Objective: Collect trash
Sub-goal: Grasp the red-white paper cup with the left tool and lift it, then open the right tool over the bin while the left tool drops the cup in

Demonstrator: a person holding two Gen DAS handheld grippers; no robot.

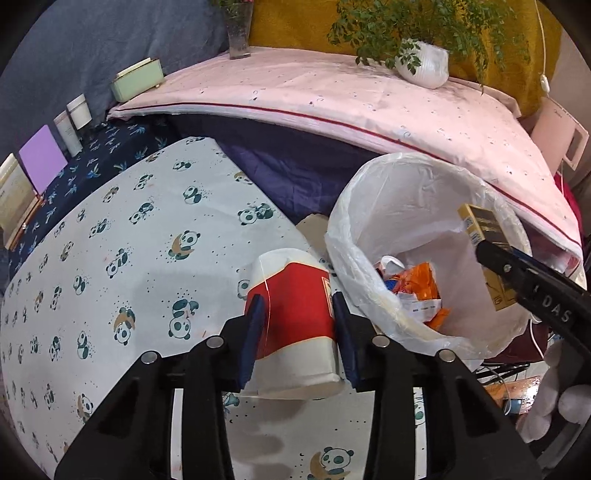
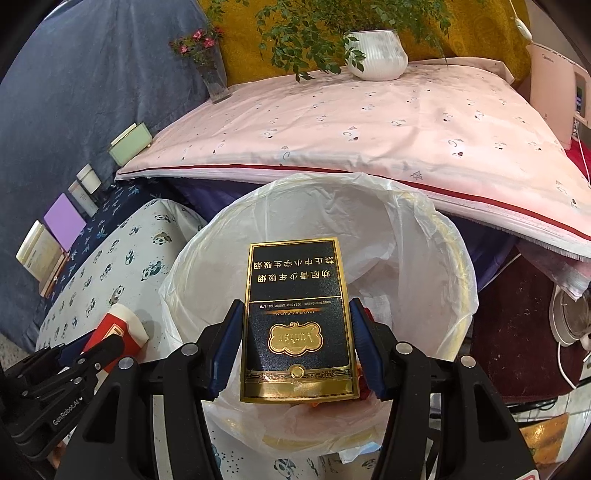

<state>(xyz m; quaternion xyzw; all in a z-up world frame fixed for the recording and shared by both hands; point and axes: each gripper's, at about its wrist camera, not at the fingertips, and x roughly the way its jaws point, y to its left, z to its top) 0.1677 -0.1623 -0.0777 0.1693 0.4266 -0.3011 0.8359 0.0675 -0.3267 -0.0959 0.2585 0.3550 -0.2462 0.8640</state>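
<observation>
My left gripper (image 1: 297,317) is shut on a red and white paper cup (image 1: 295,317), held on its side just above the panda-print table (image 1: 129,258), left of the bin. My right gripper (image 2: 297,343) is shut on a black and gold cigarette box (image 2: 297,325) and holds it over the open mouth of the white-bagged trash bin (image 2: 417,236). In the left wrist view the bin (image 1: 388,206) holds orange and white wrappers (image 1: 417,288), and the box (image 1: 484,236) shows above its far right side. The cup also shows in the right wrist view (image 2: 118,325).
A pink-covered higher surface (image 1: 369,99) stands behind the bin with a white plant pot (image 1: 424,62) and a glass vase (image 1: 236,29). A green box (image 1: 136,79), jars and a purple card (image 1: 42,158) line the far left. A piece of cardboard (image 1: 312,229) lies by the bin.
</observation>
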